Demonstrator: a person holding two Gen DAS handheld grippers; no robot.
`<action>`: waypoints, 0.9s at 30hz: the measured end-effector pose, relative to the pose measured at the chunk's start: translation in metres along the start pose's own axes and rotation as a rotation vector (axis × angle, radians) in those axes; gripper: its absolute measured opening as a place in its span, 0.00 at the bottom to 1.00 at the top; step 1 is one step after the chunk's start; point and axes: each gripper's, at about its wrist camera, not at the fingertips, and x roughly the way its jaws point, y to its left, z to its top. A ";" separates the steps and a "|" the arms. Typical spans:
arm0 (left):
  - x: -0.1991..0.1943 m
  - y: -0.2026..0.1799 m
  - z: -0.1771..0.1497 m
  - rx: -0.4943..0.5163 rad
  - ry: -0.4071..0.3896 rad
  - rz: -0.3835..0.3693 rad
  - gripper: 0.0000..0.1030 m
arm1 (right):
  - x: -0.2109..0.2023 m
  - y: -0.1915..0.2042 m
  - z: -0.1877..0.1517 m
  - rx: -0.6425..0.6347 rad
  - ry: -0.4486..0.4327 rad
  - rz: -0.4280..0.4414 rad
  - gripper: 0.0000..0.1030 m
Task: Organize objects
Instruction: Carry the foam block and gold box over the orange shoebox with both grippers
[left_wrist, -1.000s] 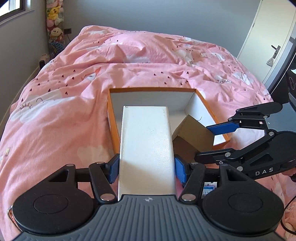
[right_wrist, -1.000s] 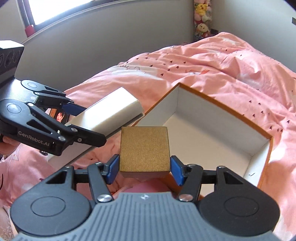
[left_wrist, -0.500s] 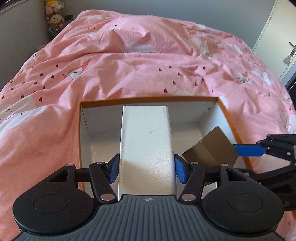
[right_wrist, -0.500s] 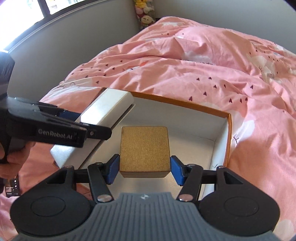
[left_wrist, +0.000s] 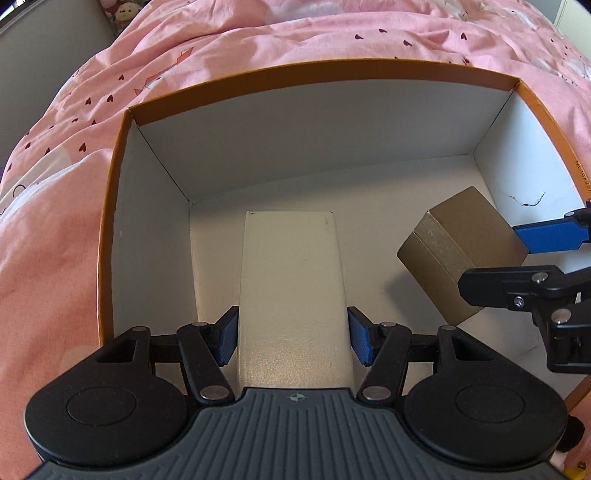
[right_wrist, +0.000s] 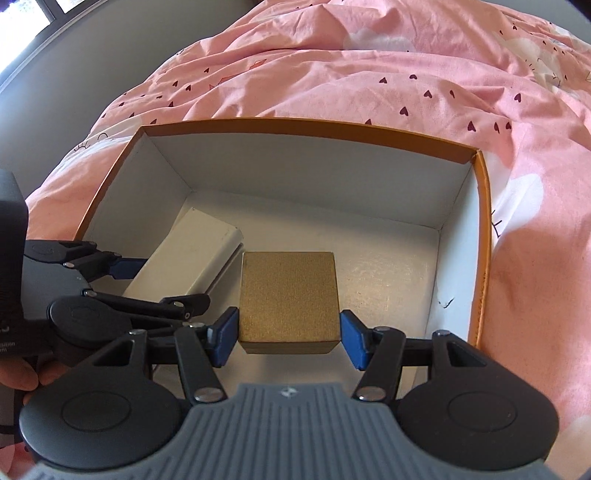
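Both grippers: black linkage arms, silver rivets, blue pads (left_wrist: 359, 341), grey ribbed housings.

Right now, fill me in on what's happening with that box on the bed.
A person is packing two handheld grippers' loads into the orange box on the pink bedspread. The left gripper holds a long white box between its fingers, low inside near the left wall. The right gripper holds a gold box beside it. Neither is released yet.

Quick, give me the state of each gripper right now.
Left gripper: shut on the white box, down inside the orange box.
Right gripper: shut on the gold box, also inside it.
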 end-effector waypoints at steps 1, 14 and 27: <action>0.001 -0.001 0.000 0.005 0.006 0.003 0.67 | 0.003 0.000 0.002 0.003 0.005 0.002 0.59; 0.009 0.003 -0.001 0.088 0.056 -0.050 0.72 | 0.009 0.002 0.007 -0.001 0.030 0.004 0.59; -0.009 0.007 0.009 0.245 -0.002 -0.137 0.77 | 0.008 -0.005 0.009 0.007 0.024 -0.004 0.59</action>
